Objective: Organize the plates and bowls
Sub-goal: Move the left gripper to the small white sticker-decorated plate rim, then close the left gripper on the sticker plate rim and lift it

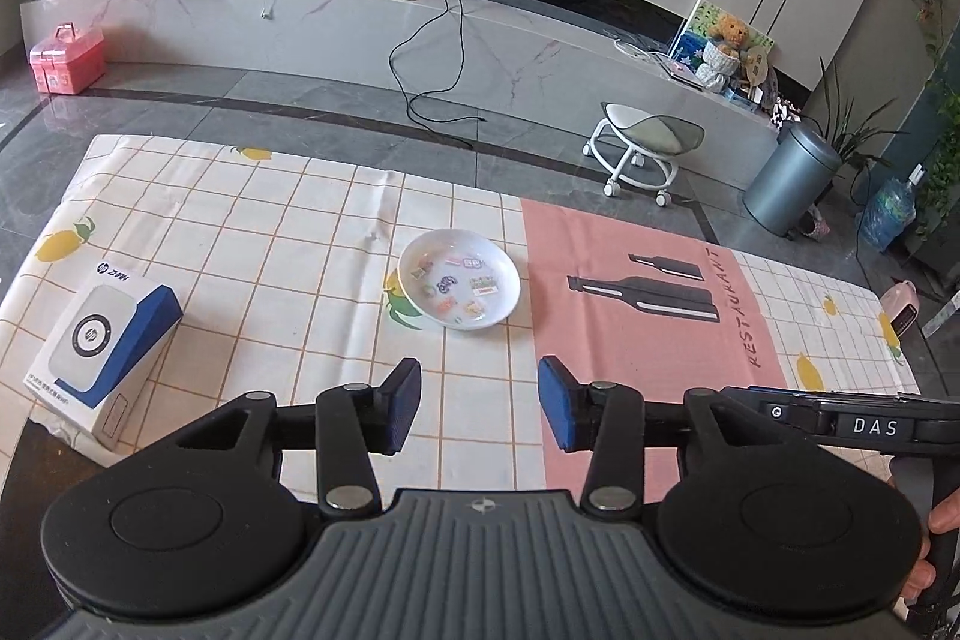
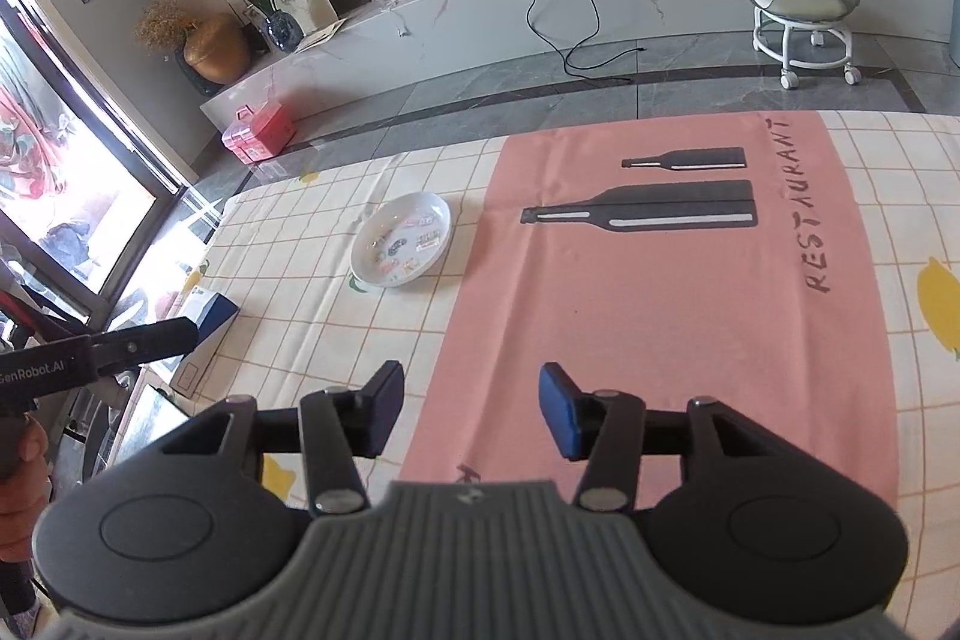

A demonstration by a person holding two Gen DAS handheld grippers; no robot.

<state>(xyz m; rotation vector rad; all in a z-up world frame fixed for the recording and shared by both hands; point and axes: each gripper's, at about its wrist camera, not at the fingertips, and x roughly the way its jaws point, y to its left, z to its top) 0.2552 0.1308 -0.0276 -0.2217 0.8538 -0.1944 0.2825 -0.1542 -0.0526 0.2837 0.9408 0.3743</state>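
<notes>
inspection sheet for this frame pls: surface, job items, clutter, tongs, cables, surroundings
Surface: checked lemon-print cloth with a pink mat on it.
Job's things: one white plate with small colourful prints, beside the pink mat; no bowl seen.
Clutter: blue-white box at the cloth's left edge.
Tongs: left tongs open, empty; right tongs open, empty.
Cables: black cable trailing onto the floor.
Surroundings: wheeled stool, grey bin, pink case.

Left gripper [image 1: 479, 403] jaws apart, empty, low centre; white stickered plate [image 1: 459, 279] above on the tablecloth [image 1: 288, 232]; boxed HP speaker [image 1: 102, 349] left.
</notes>
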